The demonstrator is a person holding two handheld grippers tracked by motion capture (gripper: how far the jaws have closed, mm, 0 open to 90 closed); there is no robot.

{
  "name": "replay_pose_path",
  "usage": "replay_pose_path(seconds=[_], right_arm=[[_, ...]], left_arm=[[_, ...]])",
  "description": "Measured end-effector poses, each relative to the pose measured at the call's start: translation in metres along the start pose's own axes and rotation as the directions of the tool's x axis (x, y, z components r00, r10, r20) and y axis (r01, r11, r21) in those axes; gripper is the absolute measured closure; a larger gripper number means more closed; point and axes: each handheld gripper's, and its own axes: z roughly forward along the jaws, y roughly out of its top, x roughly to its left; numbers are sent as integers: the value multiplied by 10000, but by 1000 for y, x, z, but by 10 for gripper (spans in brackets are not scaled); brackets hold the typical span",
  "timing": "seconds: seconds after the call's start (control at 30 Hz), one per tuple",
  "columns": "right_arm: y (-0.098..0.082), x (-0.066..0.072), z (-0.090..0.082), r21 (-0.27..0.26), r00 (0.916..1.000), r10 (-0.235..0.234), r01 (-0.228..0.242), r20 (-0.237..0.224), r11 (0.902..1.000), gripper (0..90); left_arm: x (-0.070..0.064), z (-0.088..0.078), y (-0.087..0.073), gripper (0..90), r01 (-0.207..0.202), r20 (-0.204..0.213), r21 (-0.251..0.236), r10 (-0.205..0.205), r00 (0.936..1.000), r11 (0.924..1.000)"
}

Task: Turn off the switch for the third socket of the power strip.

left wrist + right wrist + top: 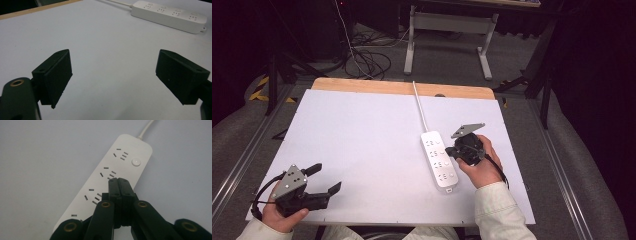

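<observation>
A white power strip [439, 160] with several sockets and round buttons lies on the white table, right of centre, its cord [419, 107] running toward the far edge. My right gripper [451, 151] hovers at the strip's right side, jaws pressed together with nothing between them. In the right gripper view the shut tips [119, 180] sit over the power strip [107, 182], near a socket in its middle, below a round button [136, 161]. My left gripper [326, 180] rests at the near left corner, open and empty. The left gripper view has the power strip [170, 16] far off beyond the wide-apart fingers [56, 75].
The white table top [362, 145] has a wooden strip [402, 88] along its far edge. Beyond it are a stand's legs [449, 42] and loose cables [367, 60] on the floor. A sleeve [499, 210] comes in at the near right.
</observation>
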Motion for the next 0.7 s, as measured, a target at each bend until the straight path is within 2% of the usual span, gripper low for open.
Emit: replay_pose_path(seconds=[0.3,0.5,0.7], right_arm=[[1,-1,13,718,9997,173,-161,-163,9973,900],[0,-1,23,1362,9990,355,-315,-277,9902,900],[-2,-2,29,1646,9986,445,-390,-298,9856,900]], left_arm=[[0,0,0,140,27,-2,22,-27,10000,10000],[1,0,0,141,30,-4,59,-30,10000,10000],[1,0,0,140,44,-12,79,-44,10000,10000]])
